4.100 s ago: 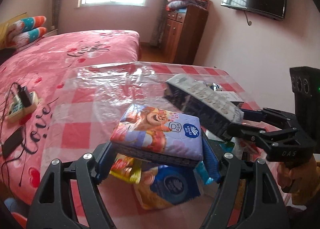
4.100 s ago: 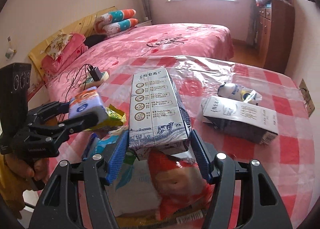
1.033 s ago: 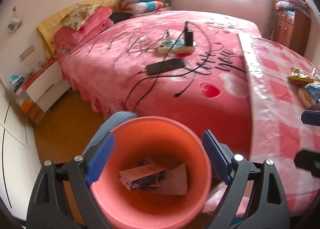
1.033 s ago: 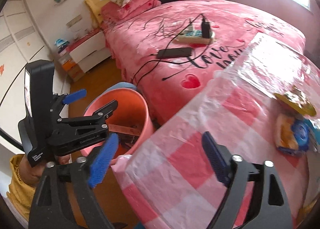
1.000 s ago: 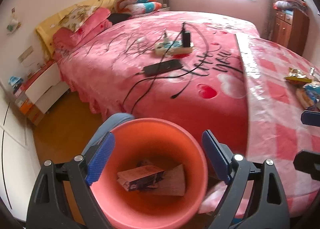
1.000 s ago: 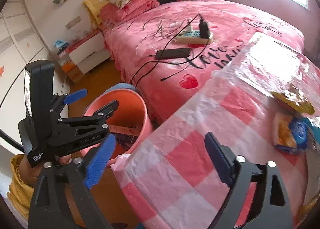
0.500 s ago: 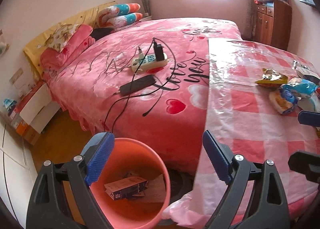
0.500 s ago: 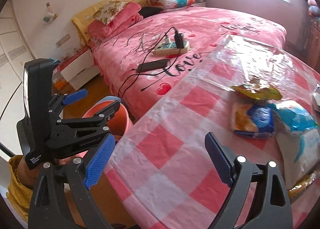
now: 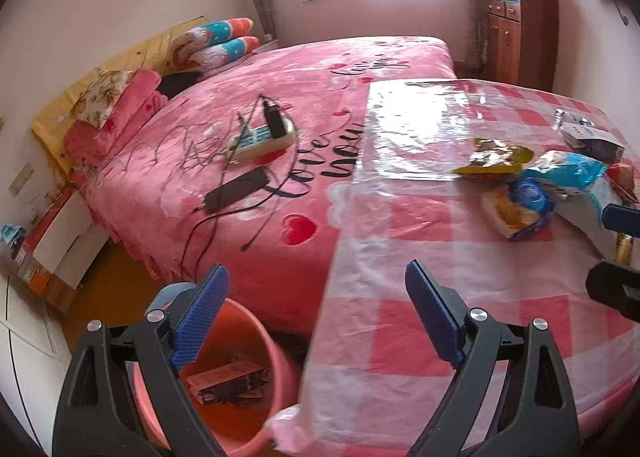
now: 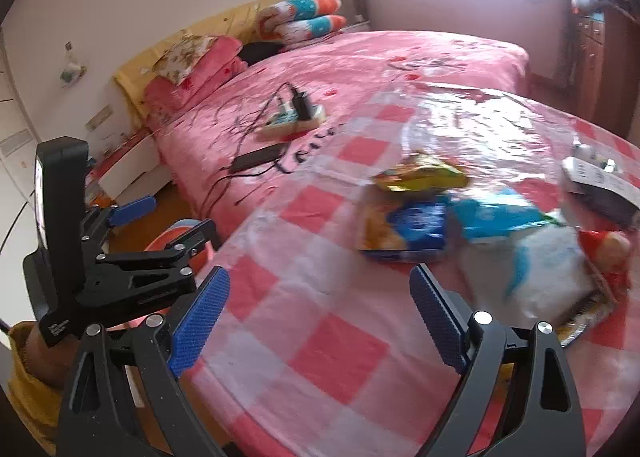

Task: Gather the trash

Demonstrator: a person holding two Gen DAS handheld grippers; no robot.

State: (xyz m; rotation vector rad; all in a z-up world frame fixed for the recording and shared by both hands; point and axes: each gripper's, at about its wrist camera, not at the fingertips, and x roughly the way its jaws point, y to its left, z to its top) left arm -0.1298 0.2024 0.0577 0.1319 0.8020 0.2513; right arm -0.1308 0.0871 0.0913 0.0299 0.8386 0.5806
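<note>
My left gripper (image 9: 316, 321) is open and empty, above the edge of the checked table (image 9: 400, 337), with the orange bin (image 9: 276, 361) below it at the left. A carton (image 9: 224, 381) lies in the bin. My right gripper (image 10: 316, 325) is open and empty over the table (image 10: 320, 337). Ahead of it lie a blue-orange packet (image 10: 404, 233), a yellow wrapper (image 10: 420, 177), a blue-white bag (image 10: 532, 249), a red packet (image 10: 608, 253) and a grey carton (image 10: 600, 185). The same packet (image 9: 516, 209), wrapper (image 9: 496, 157) and bag (image 9: 576, 177) show in the left wrist view.
A pink bed (image 9: 280, 129) stands beside the table, with a power strip (image 9: 264, 137), a phone (image 9: 236, 191) and cables on it. A wooden cabinet (image 9: 520, 41) stands at the back right. White drawers (image 9: 60, 233) stand at the left wall.
Both grippers have let go of their items and swung from the bin back toward the table. The bin has slid low and left in the left wrist view; the trash pile is nearer.
</note>
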